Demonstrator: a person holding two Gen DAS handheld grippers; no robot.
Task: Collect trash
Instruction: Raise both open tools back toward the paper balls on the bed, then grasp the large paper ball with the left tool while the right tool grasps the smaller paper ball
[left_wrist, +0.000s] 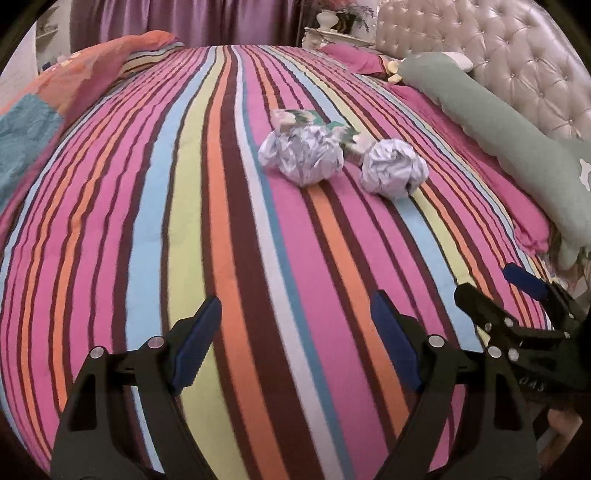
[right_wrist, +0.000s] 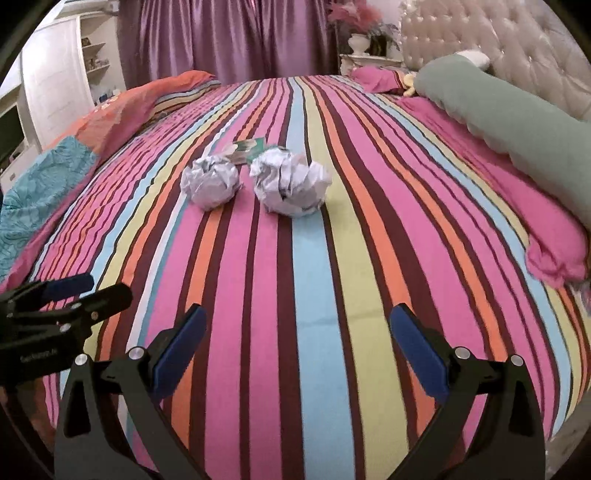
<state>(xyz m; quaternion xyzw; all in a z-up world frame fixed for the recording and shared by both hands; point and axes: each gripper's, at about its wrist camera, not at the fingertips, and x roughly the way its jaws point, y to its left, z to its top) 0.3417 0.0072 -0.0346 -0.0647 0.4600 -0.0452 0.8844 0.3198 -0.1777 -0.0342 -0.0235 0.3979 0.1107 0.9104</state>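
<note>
Striped bed (left_wrist: 229, 258): paper balls (left_wrist: 301, 157), pillows (left_wrist: 491, 122)

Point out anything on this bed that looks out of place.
Two crumpled paper balls, one beside the other, sit mid-bed on the striped bedspread, with a torn printed wrapper just behind them. It is litter on an otherwise made bed. Both the left gripper and the right gripper are open and empty.

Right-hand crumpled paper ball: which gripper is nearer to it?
Right, most likely. The right gripper faces the right paper ball almost straight ahead, well short of it. The left gripper stands further left, so this ball lies ahead to its right.
</note>
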